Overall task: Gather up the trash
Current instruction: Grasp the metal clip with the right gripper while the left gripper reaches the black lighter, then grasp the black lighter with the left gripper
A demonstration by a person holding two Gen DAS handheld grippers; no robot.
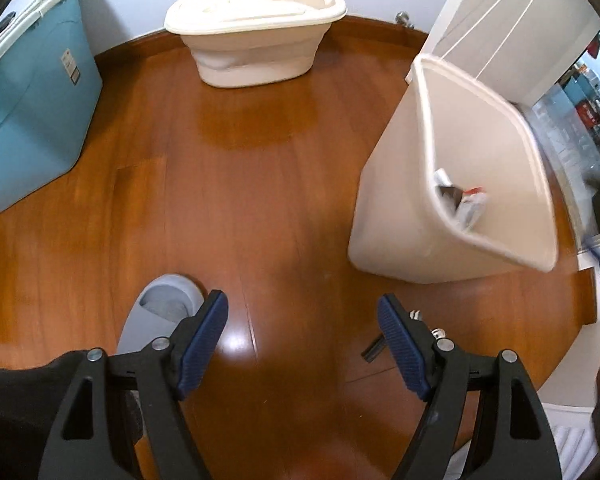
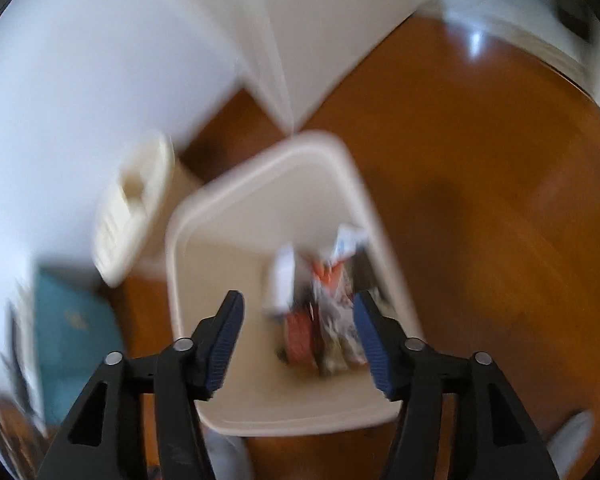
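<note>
- Right wrist view: right gripper point(image 2: 298, 332) jaws wide apart, empty, above the beige bin point(image 2: 188, 280); wrappers point(image 2: 324, 312) lie inside.
- Left gripper point(image 1: 302, 344) likewise spread, empty, over floor point(image 1: 240, 160).
- Wrappers likely light, crinkly, slippery: pinch a folded edge.

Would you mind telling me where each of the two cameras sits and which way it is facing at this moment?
Left wrist: on the left gripper, looking down over the wood floor toward the cream tub at the wall; its open fingers and a grey slipper show.
Right wrist: on the right gripper, looking down into the beige bin at the wrappers; blurred, open fingers show.
Shared: the bin, the tub, the teal box.
</note>
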